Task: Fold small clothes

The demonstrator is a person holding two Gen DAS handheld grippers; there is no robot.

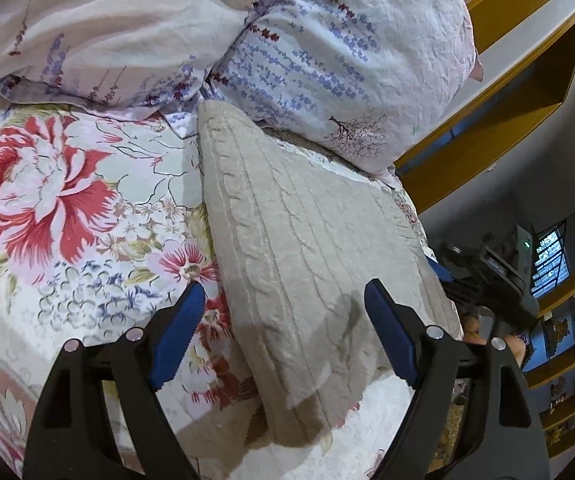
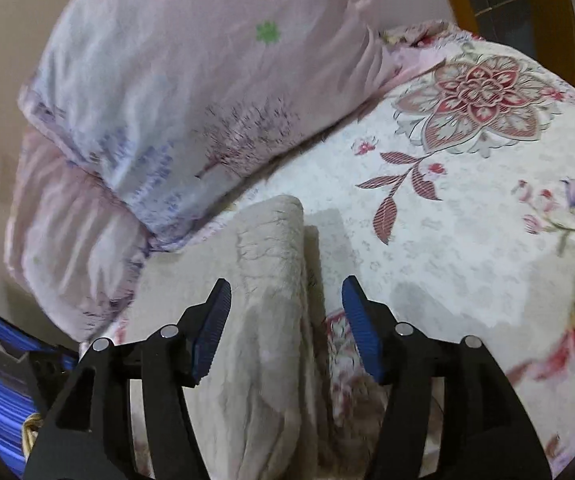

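Left wrist view. The beige cable-knit garment [image 1: 299, 248] is seen lying folded into a long narrow strip on the floral-printed bed sheet [image 1: 67, 208], running from the frame centre down to the lower middle. Its far end is tucked just beside the lavender-printed white pillow [image 1: 327, 60] at upper centre. The left hand-held gripper [image 1: 283, 336] is held above the near part of the garment with its blue-padded jaws well apart; no cloth is pressed by either pad. This wide stance is judged to suit a release or the approach to a new hold on the strip. At the right edge, the other black hand-held device and yellow wooden shelving [image 1: 567, 368] are visible; these are not shown in the other view.

Right wrist view. The same garment [image 2: 271, 300] is shown from the opposite side, occupying the lower centre, with a rolled or doubled edge rising at mid-frame. The right hand-held gripper [image 2: 285, 328] is positioned over that fold with its jaws apart; cloth lies between them, but no pad is seen pressing on it. The fold is judged to have been let go so that it rests flat on the sheet [image 2: 467, 240]. The pillow [image 2: 175, 92] fills the upper left. A large red medallion pattern on the sheet at upper right is shown only here. The picture is slightly blurred, so fine detail of the knit cannot be told.
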